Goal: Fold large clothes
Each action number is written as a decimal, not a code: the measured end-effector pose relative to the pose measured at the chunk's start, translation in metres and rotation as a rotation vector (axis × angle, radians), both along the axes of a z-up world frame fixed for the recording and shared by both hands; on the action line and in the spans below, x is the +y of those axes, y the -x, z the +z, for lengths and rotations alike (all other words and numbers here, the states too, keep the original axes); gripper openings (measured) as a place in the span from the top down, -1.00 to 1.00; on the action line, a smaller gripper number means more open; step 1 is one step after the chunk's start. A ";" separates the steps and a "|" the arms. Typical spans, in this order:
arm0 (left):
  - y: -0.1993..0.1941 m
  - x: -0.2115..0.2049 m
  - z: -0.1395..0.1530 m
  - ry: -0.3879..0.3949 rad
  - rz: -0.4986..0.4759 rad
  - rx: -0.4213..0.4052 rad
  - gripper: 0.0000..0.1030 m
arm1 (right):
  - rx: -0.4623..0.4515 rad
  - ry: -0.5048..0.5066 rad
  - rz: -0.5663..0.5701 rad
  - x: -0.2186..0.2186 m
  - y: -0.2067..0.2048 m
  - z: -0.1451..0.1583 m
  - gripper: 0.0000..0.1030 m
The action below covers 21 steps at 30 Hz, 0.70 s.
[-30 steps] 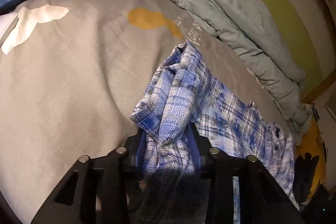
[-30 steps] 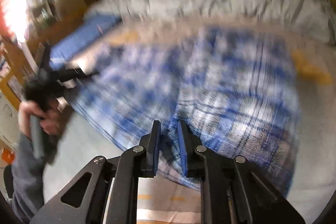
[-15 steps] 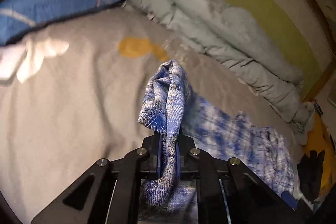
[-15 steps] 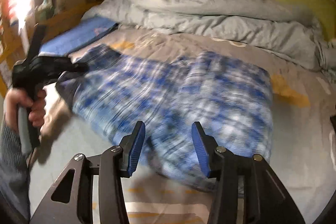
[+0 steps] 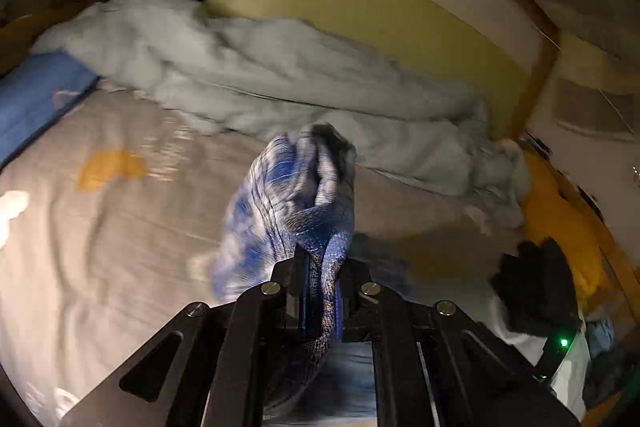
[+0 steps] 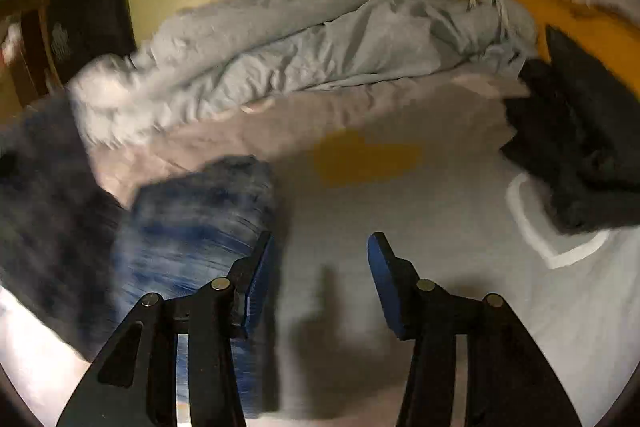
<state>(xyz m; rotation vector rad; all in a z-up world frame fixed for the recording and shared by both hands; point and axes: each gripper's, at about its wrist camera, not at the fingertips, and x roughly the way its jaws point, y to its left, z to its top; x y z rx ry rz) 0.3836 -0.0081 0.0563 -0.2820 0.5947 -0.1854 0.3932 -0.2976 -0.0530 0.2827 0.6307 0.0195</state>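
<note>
A blue and white plaid shirt point(image 5: 288, 203) is bunched in my left gripper point(image 5: 322, 287), which is shut on its fabric and holds it above the grey bed sheet point(image 5: 100, 235). In the right wrist view the shirt point(image 6: 192, 223) shows blurred at the lower left, on the bed. My right gripper point(image 6: 320, 263) is open and empty, just right of the shirt, over the bare sheet point(image 6: 440, 227).
A crumpled pale grey duvet point(image 6: 300, 47) lies along the far side of the bed against a green wall. A dark garment point(image 6: 576, 147) lies at the right on a yellow pillow point(image 6: 592, 23). A blue pillow point(image 5: 32, 99) lies at the left.
My right gripper let go of the shirt, opened wide and swung to the right. My left gripper shut on the shirt and lifted it, tilting up toward the wall.
</note>
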 end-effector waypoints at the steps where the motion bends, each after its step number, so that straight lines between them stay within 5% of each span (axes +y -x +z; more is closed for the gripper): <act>1: -0.002 -0.022 -0.004 -0.004 -0.035 0.003 0.81 | -0.013 -0.051 0.017 -0.007 0.002 0.003 0.08; 7: -0.005 -0.103 -0.044 -0.035 -0.207 0.020 0.81 | -0.061 -0.062 -0.087 -0.038 0.012 0.009 0.05; 12: -0.018 -0.138 -0.094 -0.111 -0.244 0.065 0.80 | -0.039 -0.188 -0.093 -0.062 0.006 -0.002 0.05; 15: -0.005 -0.142 -0.095 -0.143 -0.262 0.034 0.68 | -0.028 -0.196 -0.088 -0.061 0.007 -0.001 0.05; 19: 0.028 -0.127 -0.072 -0.065 -0.354 -0.059 -0.41 | -0.033 -0.192 -0.109 -0.064 0.011 -0.001 0.03; 21: 0.045 -0.116 -0.057 -0.055 -0.349 -0.127 -0.52 | -0.048 -0.215 -0.098 -0.066 0.012 0.000 0.03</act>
